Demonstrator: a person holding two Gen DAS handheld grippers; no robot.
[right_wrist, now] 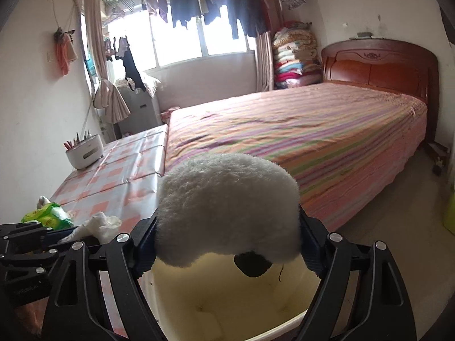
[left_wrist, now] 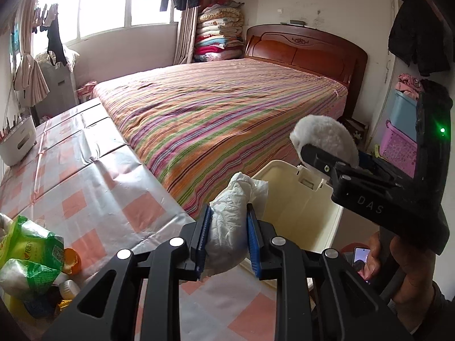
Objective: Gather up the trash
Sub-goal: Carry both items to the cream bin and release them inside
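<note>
Daylight pours through the window [right_wrist: 196, 31], blown out to white glare; hanging clothes [right_wrist: 216, 5] beside it read as silhouettes. Fisheye bending and dark vignetting mark all corners.

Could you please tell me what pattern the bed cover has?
The bed cover has multicoloured stripes, clearest in the left wrist view.

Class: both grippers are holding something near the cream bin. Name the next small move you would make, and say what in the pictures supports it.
Probably open the right gripper: its fluffy white item hangs directly over the open bin, so it should fall in. The left gripper, clamped on crumpled tissue, is beside the bin's rim and would need to shift over first.
</note>
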